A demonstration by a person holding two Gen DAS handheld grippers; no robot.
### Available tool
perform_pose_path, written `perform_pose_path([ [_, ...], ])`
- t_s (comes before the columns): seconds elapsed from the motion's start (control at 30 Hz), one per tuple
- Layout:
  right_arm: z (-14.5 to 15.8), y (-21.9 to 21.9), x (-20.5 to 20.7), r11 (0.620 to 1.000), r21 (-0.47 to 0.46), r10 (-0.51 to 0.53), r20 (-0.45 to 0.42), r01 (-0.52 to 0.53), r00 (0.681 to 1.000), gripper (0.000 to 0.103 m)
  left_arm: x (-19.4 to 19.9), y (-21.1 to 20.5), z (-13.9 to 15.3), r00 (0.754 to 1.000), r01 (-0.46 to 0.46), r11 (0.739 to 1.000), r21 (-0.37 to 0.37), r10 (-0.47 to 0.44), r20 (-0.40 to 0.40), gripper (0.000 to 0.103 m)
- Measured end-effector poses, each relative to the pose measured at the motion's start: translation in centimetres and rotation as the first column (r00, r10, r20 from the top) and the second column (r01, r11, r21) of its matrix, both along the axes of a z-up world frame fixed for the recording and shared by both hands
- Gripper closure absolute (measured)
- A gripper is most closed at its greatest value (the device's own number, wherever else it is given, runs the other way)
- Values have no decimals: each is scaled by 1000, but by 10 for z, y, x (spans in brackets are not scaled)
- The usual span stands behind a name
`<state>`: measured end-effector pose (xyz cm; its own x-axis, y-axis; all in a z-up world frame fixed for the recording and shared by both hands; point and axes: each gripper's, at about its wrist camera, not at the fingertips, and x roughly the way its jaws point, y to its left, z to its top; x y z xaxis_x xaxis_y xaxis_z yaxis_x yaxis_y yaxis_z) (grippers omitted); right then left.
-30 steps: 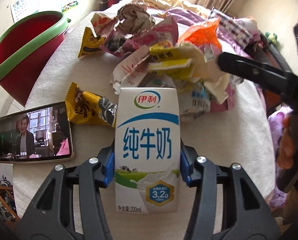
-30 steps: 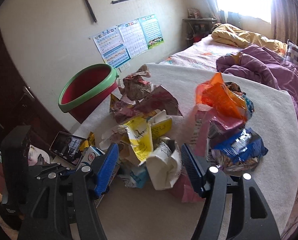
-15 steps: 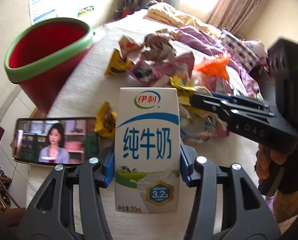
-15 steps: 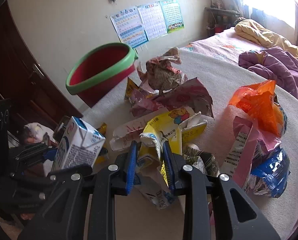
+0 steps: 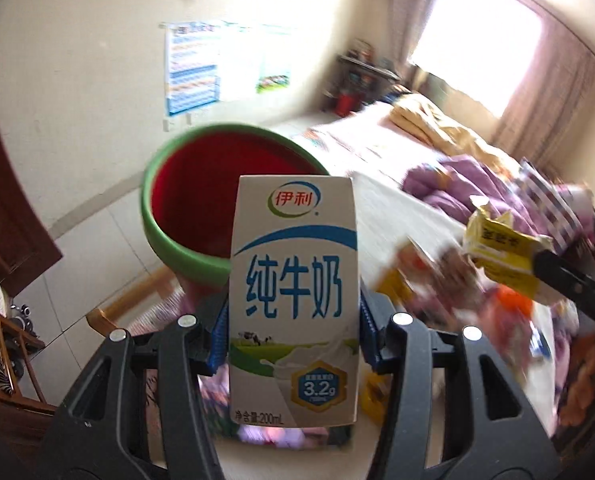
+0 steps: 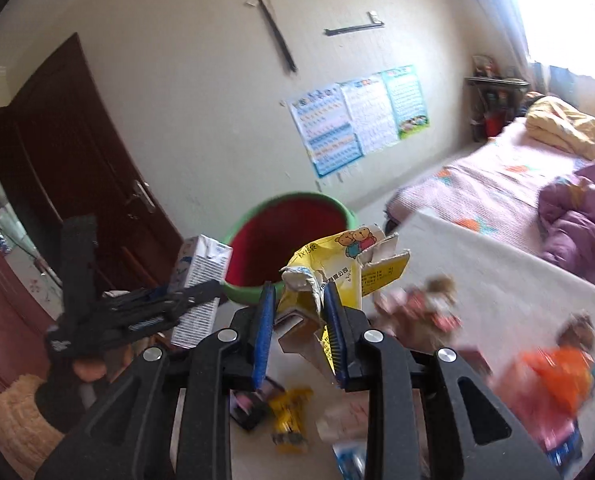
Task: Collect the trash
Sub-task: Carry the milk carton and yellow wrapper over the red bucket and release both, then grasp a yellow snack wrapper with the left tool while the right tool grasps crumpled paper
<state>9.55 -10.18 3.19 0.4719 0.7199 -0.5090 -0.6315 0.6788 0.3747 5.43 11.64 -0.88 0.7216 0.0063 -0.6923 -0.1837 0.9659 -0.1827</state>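
My left gripper (image 5: 293,332) is shut on a white milk carton (image 5: 293,296) with blue characters, held upright in the air in front of the red bin with a green rim (image 5: 201,200). The carton also shows in the right wrist view (image 6: 201,280). My right gripper (image 6: 299,332) is shut on a torn yellow box (image 6: 337,276), lifted above the table and facing the bin (image 6: 293,232). That box also shows at the right of the left wrist view (image 5: 501,248).
Loose wrappers lie on the white table (image 6: 497,280): an orange bag (image 6: 553,368), a crumpled brown-pink wrapper (image 6: 417,308), a yellow packet (image 6: 289,420). A phone (image 6: 249,404) lies near the table edge. A bed with a purple quilt (image 6: 577,220) stands behind. A dark door (image 6: 77,168) is left.
Both grippers have risen off the table and swung left toward the red bin. The right gripper lifted the yellow box out of the pile. The left still holds the carton.
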Motion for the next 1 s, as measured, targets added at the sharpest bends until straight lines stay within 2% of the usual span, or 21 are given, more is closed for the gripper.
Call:
perform_pose_path([
  [0.23, 9, 67, 70, 992, 73, 105, -50, -101, 993, 78, 52, 35, -11, 996, -87, 996, -9, 87, -33, 54],
  [0.33, 8, 85, 89, 991, 74, 115, -89, -108, 989, 78, 59, 44, -20, 993, -101, 995, 3, 101, -59, 54],
  [0.67, -16, 101, 106, 994, 67, 94, -178, -83, 980, 77, 68, 56, -37, 989, -119, 993, 6, 119, -93, 54],
  [0.73, -23, 102, 110, 994, 65, 100, -195, -89, 976, 75, 68, 58, -37, 988, -129, 992, 1, 128, -89, 51],
  [0.77, -24, 103, 110, 994, 63, 101, -201, -90, 974, 75, 69, 58, -38, 987, -133, 991, -1, 132, -88, 45],
  [0.8, -25, 103, 110, 995, 61, 94, -201, -83, 975, 70, 68, 57, -39, 987, -141, 990, 0, 141, -82, 37],
  [0.87, -24, 100, 107, 995, 72, 82, -198, -69, 977, 56, 65, 57, -38, 986, -153, 988, -1, 152, -71, 33],
  [1.0, -18, 88, 100, 995, 86, 70, -174, -55, 982, 55, 46, 53, -28, 980, -196, 981, 2, 196, -30, 30],
])
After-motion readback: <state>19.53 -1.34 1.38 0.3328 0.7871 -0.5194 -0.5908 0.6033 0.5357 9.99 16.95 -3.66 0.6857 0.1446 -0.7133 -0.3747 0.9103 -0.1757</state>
